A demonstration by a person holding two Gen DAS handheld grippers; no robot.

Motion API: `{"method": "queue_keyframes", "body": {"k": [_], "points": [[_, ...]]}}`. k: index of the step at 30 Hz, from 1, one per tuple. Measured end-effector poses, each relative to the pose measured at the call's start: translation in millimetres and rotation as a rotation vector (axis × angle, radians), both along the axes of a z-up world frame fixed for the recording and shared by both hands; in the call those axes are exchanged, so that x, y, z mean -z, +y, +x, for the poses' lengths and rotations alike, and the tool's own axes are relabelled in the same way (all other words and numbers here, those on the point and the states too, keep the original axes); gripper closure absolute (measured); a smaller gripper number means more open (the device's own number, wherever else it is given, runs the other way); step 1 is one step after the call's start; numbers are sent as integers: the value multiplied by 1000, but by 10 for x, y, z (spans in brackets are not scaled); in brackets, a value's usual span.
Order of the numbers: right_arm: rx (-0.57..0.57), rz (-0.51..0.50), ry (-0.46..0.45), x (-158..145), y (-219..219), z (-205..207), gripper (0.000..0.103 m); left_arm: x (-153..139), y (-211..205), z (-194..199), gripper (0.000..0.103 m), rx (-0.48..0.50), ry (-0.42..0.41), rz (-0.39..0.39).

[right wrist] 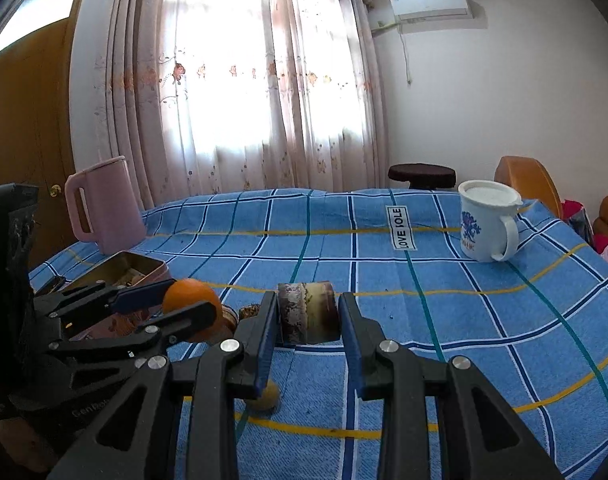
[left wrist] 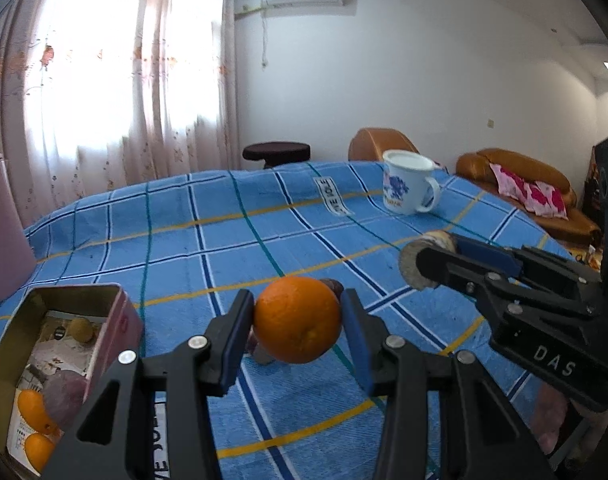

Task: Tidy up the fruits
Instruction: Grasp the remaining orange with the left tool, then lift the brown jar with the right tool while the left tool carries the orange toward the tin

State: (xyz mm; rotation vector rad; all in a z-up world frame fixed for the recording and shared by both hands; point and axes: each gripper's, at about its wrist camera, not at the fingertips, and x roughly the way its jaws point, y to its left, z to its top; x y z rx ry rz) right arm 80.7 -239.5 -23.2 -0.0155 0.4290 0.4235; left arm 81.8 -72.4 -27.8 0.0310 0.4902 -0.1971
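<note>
My left gripper (left wrist: pixel 297 320) is shut on an orange (left wrist: pixel 297 320) and holds it above the blue checked cloth (left wrist: pixel 223 240). It also shows in the right wrist view (right wrist: pixel 191 300). My right gripper (right wrist: pixel 308 314) is shut on a short brown sugarcane piece (right wrist: pixel 308 312), which the left wrist view shows end-on (left wrist: pixel 414 268). An open pink tin box (left wrist: pixel 63 352) sits at the lower left with oranges (left wrist: pixel 33 412), a purple fruit (left wrist: pixel 63 396) and a yellow fruit (left wrist: pixel 81 330) inside. A purple piece (left wrist: pixel 334 286) lies behind the held orange.
A white enamel mug (right wrist: pixel 488 220) stands at the far right of the table. A pink kettle (right wrist: pixel 103 208) stands at the far left behind the tin (right wrist: pixel 131 270). A small yellow fruit (right wrist: pixel 265 396) and brown pieces (right wrist: pixel 249 312) lie on the cloth near my grippers.
</note>
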Motion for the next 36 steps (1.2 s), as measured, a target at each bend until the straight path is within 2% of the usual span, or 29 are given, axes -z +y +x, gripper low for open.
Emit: {"method": "queue_keyframes", "body": {"k": [7,16,27,36], "points": [[-4,6,-24,-14,0,-35,71,-34,32,-106,56,-24,-49,-7],[-7,7,-75,-39,-7,-119,71,-59,-6,-225,56,-33,-105,19],[-8,14,-155,-87,-14,-268,71,-79,38,-295,56,-43,-124,10],[-21,31,-168,-110,64,-303,71,-87,177,-350,56,-66,-124,7]]}}
